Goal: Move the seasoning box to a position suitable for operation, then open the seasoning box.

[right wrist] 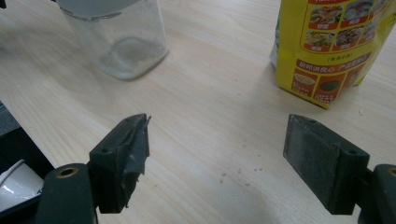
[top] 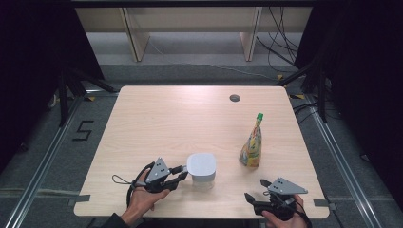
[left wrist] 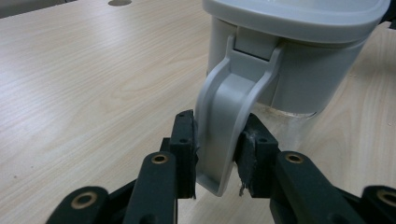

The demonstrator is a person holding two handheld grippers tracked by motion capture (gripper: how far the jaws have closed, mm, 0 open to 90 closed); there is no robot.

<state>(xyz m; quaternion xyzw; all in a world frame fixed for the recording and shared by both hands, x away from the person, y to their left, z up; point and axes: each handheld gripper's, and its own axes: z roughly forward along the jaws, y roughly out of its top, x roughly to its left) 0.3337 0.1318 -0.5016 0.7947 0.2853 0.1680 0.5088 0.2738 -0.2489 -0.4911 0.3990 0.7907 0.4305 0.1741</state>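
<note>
A clear jar (top: 202,179) with a pale grey lid (top: 201,164) stands near the table's front edge. My left gripper (top: 184,174) reaches it from the left. In the left gripper view that gripper (left wrist: 218,154) is shut on the lid's hanging side latch (left wrist: 229,116), just below the lid (left wrist: 299,18). A yellow printed pouch (top: 251,147) with a green cap stands upright to the right of the jar. My right gripper (top: 255,189) rests at the front right, open and holding nothing. The right gripper view has the gripper (right wrist: 217,158) facing bare table, with the jar (right wrist: 119,42) and the pouch (right wrist: 327,51) beyond.
A round cable hole (top: 234,98) sits near the table's far edge. A few crumbs (right wrist: 240,171) lie on the wood between my right jaws. Wooden furniture legs (top: 135,35) and floor cables (top: 280,42) lie beyond the table (top: 157,118).
</note>
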